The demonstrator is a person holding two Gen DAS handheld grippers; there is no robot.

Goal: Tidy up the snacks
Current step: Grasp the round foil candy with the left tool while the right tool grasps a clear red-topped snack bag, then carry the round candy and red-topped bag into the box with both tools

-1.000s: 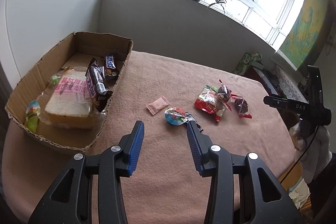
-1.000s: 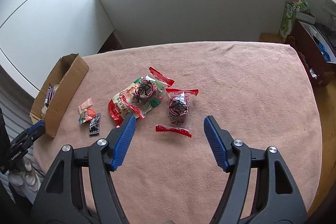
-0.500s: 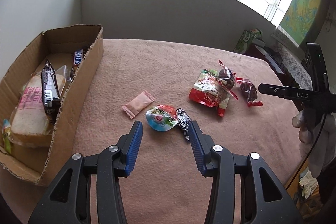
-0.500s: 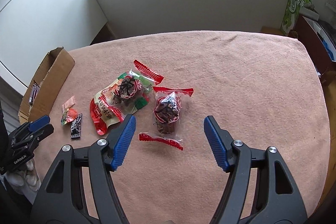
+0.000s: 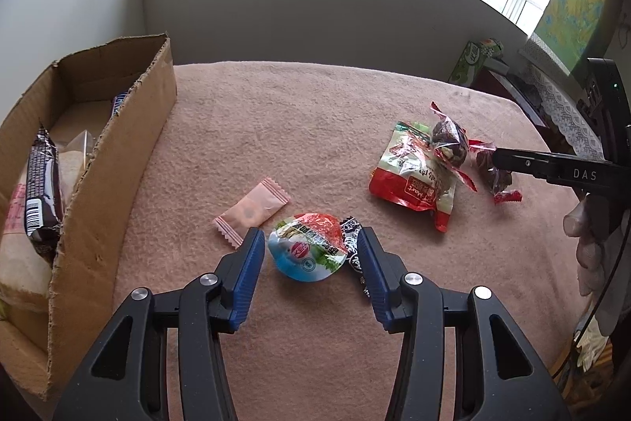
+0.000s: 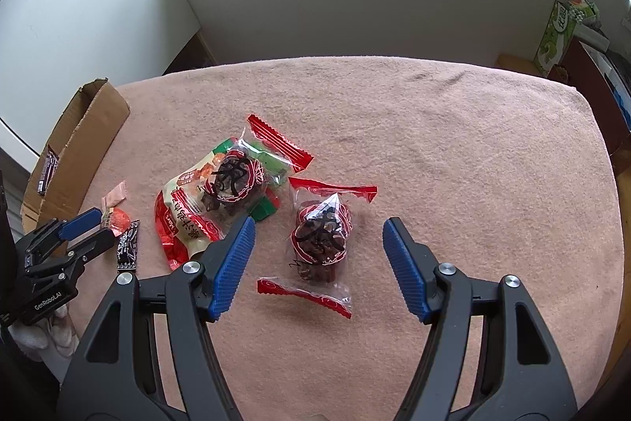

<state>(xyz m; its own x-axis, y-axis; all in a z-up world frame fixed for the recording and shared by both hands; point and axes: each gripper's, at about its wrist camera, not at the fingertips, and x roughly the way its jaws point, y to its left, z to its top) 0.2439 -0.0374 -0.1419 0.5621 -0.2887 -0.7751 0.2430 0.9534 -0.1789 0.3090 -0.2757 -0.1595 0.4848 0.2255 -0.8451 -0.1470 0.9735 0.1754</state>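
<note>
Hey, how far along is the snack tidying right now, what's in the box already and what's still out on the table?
Done: the cardboard box already holds a dark bar and bagged bread.

In hand: nothing yet. The open left gripper straddles the jelly cup; the open right gripper frames a date pack.

Left: also the pink sachet, black sachet, red pouch and second date pack.

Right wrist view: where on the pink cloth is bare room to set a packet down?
The pink cloth lies bare right of the clear red-ended date packet and behind the snack cluster. It is crowded on the left: the red-and-white pouch, small black sachet and brown cardboard box flank the open left gripper.
</note>
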